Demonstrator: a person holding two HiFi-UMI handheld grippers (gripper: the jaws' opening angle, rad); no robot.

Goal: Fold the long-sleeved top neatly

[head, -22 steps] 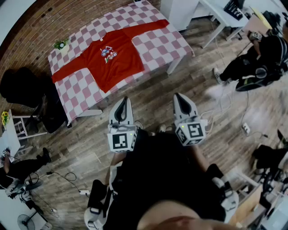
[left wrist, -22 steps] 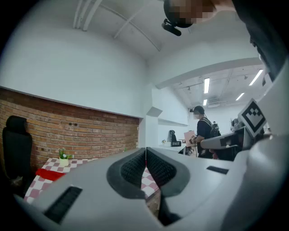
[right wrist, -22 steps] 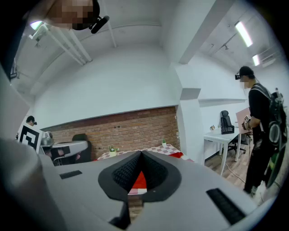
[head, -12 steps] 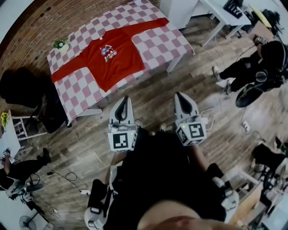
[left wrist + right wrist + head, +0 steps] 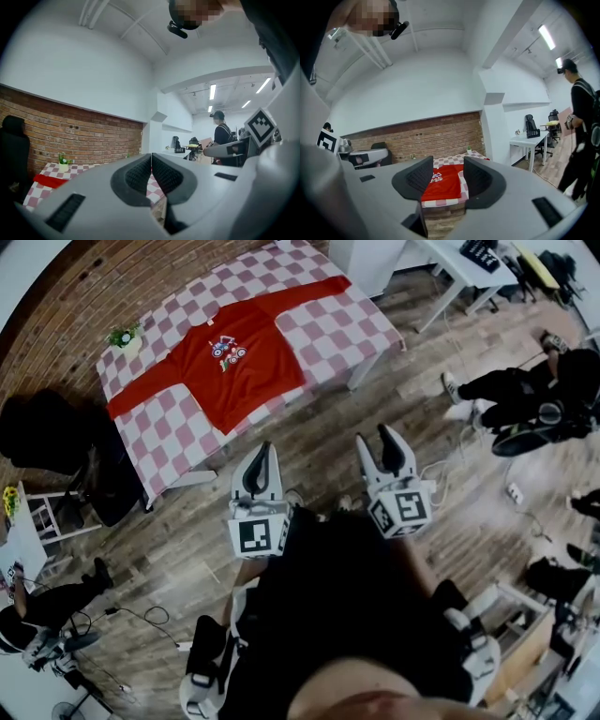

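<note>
Brick walls back a checked worktop (image 5: 337, 329) where the red long-sleeved top (image 5: 239, 367) lies spread flat, well apart from the clenched, empty left tool (image 5: 265, 450) and the released right tool (image 5: 373, 439); likely light, limp cloth, best pinched at a cuff or hem corner.

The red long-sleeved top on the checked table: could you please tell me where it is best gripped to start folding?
Probably a sleeve end. The red top lies flat, print up, both sleeves stretched straight out, hem toward the near table edge. Come from that side and pinch the right-hand cuff with the open right gripper; the left gripper is shut.
</note>
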